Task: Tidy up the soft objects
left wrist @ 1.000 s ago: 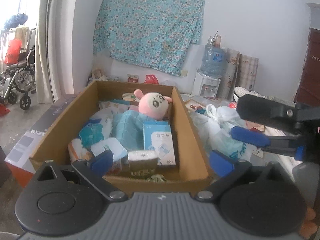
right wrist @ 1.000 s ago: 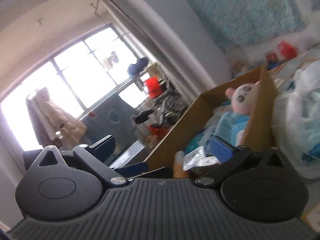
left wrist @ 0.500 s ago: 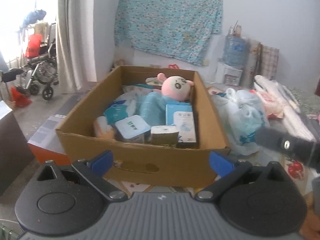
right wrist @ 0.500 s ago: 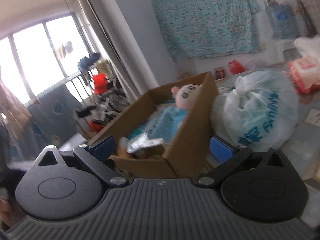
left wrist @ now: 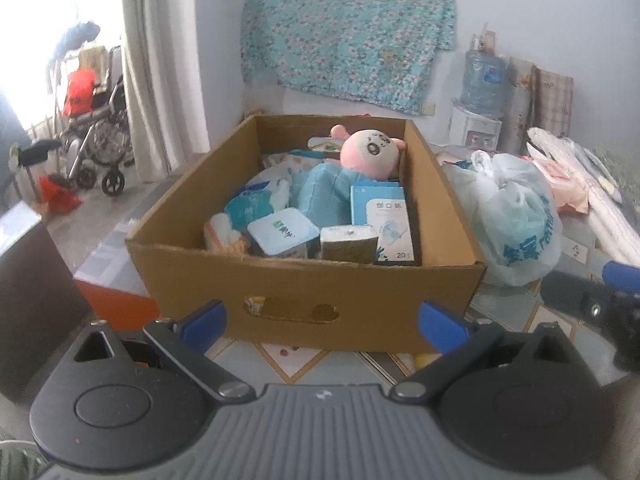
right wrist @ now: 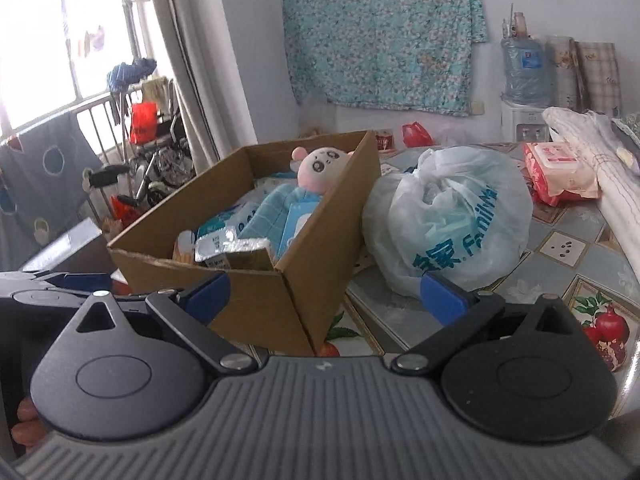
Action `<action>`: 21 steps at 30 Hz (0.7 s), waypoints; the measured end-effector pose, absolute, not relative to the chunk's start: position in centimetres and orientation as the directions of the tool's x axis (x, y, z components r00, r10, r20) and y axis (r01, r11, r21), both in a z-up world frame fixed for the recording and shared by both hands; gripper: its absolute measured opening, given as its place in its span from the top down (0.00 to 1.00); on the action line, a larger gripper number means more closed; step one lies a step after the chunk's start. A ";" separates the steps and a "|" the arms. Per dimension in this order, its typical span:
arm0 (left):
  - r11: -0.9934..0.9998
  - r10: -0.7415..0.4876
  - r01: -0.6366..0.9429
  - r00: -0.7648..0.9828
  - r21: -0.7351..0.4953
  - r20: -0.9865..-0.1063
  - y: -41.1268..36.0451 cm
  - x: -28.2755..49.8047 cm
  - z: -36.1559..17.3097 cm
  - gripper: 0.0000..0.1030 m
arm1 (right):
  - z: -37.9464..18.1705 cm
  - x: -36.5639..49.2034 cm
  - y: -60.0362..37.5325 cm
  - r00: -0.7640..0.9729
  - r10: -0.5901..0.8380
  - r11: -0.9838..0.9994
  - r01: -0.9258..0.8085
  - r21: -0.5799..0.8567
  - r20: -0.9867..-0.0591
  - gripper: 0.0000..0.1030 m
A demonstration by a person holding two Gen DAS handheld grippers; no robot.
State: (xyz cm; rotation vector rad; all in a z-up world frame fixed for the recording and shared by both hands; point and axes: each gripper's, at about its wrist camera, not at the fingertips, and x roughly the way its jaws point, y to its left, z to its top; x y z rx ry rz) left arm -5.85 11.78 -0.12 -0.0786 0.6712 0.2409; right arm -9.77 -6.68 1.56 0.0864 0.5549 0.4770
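Observation:
A cardboard box [left wrist: 304, 284] [right wrist: 256, 296] stands on the table, filled with soft things: a pink-headed plush doll [left wrist: 370, 150] [right wrist: 320, 168] in blue clothes, tissue packs [left wrist: 280, 236] and a mask box [left wrist: 382, 220]. My left gripper [left wrist: 322, 318] hangs open in front of the box's near wall, holding nothing. My right gripper [right wrist: 326, 294] is open too, empty, near the box's right front corner. A tied white plastic bag [left wrist: 516, 220] [right wrist: 452, 220] sits right of the box.
A pink wipes pack [right wrist: 558, 172] and rolled bedding [right wrist: 600, 152] lie at the table's far right. A water dispenser [left wrist: 480, 104] stands by the back wall under a floral cloth [left wrist: 348, 28]. A wheelchair [left wrist: 96, 144] stands by the window at left.
Both grippers have pulled back from the box, which now shows whole and lower in view. The right view swung from the window toward the table.

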 end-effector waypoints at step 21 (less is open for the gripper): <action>0.964 0.218 -0.266 0.745 0.019 -0.630 11.1 -5.4 -0.1 0.00 | 0.6 -7.8 -5.6 0.715 0.404 0.909 -0.381 0.166 -0.570 0.01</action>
